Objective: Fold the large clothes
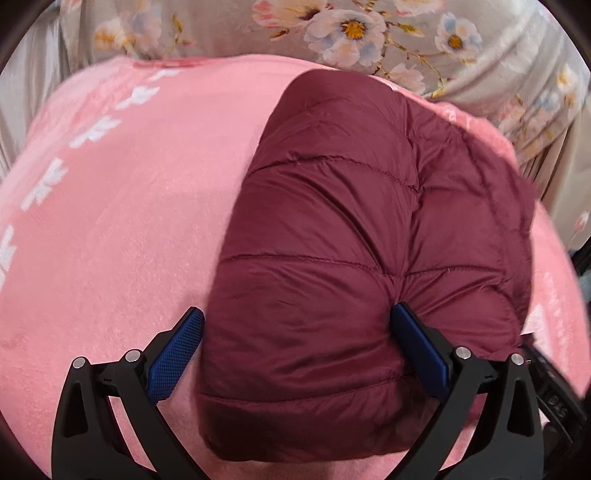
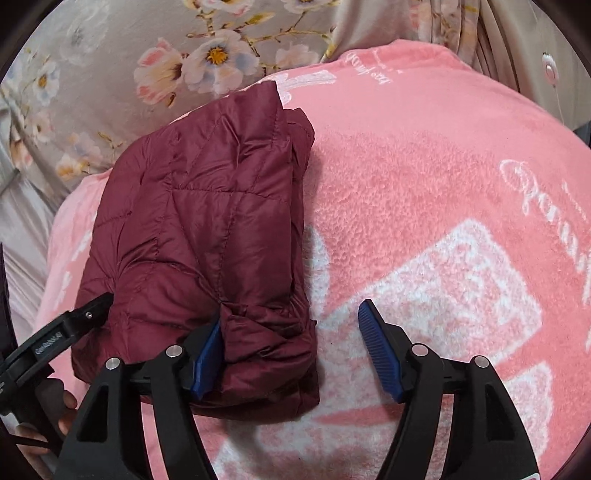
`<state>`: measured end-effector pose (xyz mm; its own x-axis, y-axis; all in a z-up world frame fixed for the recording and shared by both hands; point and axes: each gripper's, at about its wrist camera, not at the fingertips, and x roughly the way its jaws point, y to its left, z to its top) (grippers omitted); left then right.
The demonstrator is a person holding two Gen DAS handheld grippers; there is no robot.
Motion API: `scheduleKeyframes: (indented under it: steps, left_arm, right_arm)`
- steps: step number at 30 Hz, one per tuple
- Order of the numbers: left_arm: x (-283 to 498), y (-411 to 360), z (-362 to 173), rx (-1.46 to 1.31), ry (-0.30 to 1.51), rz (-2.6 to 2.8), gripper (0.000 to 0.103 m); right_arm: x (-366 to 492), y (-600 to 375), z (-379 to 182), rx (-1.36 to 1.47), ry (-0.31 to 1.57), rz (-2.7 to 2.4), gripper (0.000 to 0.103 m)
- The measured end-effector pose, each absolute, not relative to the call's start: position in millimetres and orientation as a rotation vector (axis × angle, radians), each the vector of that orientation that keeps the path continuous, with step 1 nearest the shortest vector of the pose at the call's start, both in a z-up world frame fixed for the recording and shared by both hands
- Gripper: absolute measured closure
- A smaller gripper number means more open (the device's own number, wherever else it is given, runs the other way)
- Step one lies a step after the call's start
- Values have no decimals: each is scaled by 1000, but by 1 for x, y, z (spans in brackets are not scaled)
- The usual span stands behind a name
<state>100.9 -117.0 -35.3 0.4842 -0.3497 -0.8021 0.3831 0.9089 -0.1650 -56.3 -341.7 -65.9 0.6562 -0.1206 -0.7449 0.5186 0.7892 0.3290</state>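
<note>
On the pink blanket [image 1: 110,240], the maroon puffer jacket [image 1: 351,240] lies folded into a compact, puffy bundle, its far end near the floral sheet [image 1: 369,29]; the folding looks nearly finished, with perhaps only a last press or tidy left. At the bundle's left, the left gripper [image 1: 297,350] stands wide, straddling the near end, its right pad sunk into the fabric and its left pad just beside it. Further right, the right gripper [image 2: 291,350] also stands wide: one pad touches the bundle's near corner, the other hangs over bare blanket, gripping nothing.
</note>
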Motion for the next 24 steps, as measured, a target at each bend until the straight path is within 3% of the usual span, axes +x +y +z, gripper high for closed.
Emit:
scheduleKeyframes:
  steps: [5,10,21,22,23,24]
  left_arm:
    - [134,-90,-33,-141,1034,-476,5]
    - [162,-89,-58,-281,1150,-562,5]
    - [155,-112,-61,-232,1074,-599,5]
    - [155,-112,-60,-233,1072,-607,5]
    - [153,-114,-58,-229,1070,-618,9]
    - [151,-114,-55,-225,1064,-616,12]
  right_arm:
    - [-46,-351,-63,637,778,-337,34]
    - [-33,-354,-66,687,775,-319,24]
    - [-24,-351,-69,707,731,-282,18]
    - [-23,-351,-69,706,729,-266,25]
    - [-21,-350,-70,727,724,-227,45]
    - [-18,-351,-72,767,721,-175,54]
